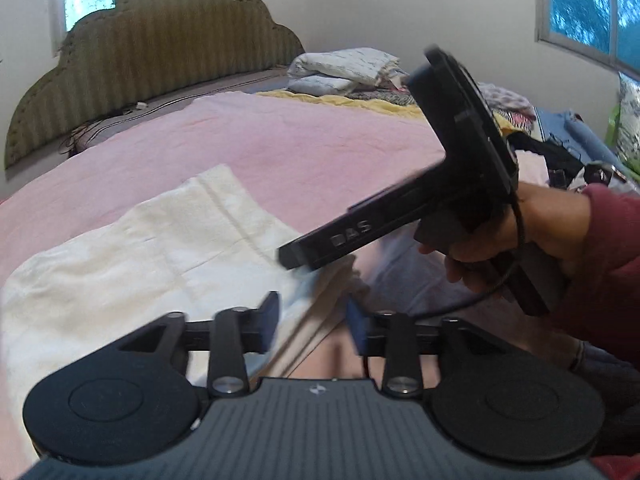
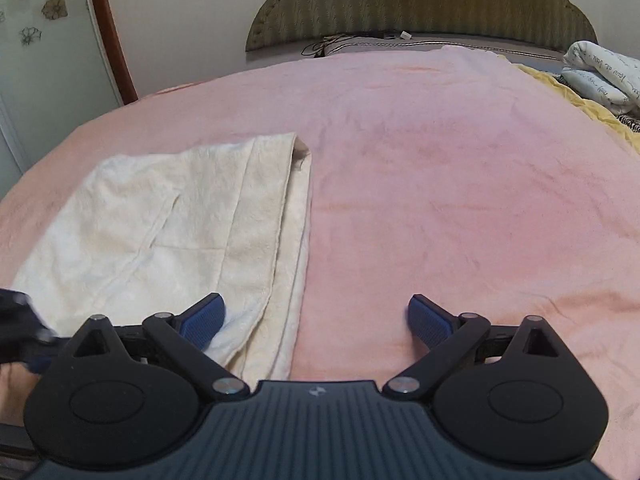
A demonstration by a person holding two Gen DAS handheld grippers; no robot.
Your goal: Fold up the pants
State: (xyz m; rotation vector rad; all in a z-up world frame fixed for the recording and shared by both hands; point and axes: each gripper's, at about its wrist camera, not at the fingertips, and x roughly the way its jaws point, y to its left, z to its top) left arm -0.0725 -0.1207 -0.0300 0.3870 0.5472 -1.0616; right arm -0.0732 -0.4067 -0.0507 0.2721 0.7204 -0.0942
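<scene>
On the pink bedspread (image 2: 460,184) the cream pants (image 2: 168,216) lie folded, so both the left gripper (image 1: 312,320) and right gripper (image 2: 316,320) hover unclenched, holding nothing.

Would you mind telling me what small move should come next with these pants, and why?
Probably lower the right gripper onto the near edge of the cream pants and close. Its fingers stand open and empty, and the pants lie only partly folded on the pink blanket.
</scene>
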